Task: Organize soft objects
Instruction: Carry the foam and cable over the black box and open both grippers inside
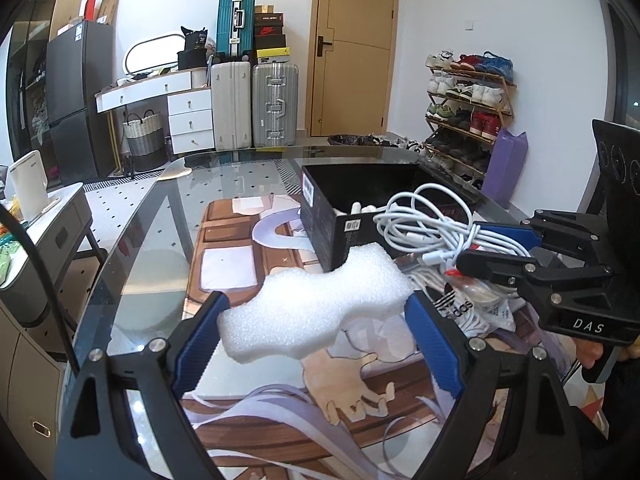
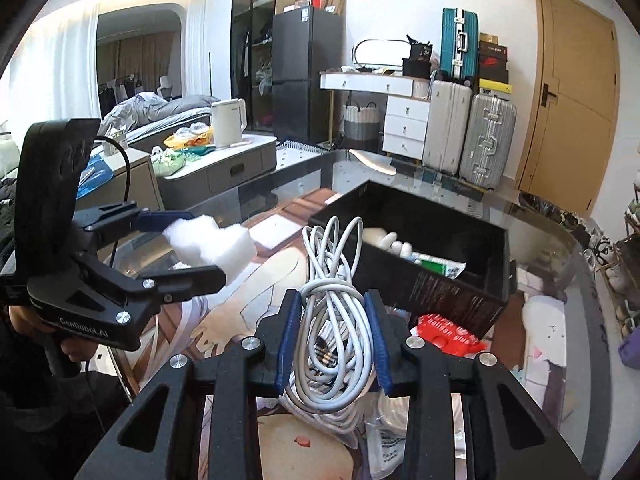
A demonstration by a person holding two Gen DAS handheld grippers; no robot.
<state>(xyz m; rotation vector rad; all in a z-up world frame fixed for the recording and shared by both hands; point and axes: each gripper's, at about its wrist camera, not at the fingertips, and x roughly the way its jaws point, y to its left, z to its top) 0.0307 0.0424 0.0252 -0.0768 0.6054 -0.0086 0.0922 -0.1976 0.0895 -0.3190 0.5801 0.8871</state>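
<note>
My left gripper (image 1: 316,308) is shut on a white foam block (image 1: 320,304) and holds it above the table mat; it also shows in the right wrist view (image 2: 212,246). My right gripper (image 2: 332,304) is shut on a coiled white cable (image 2: 332,292), lifted just in front of the open black box (image 2: 436,280). In the left wrist view the cable (image 1: 424,224) hangs at the box's (image 1: 320,216) near right corner. The box holds white items and a green-labelled packet.
A glass table (image 1: 160,208) carries a printed mat (image 1: 224,248). Under the right gripper lies a pile of bagged items, more cable and a red packet (image 2: 444,334). A grey side cabinet (image 1: 52,232) stands left, suitcases and a shoe rack behind.
</note>
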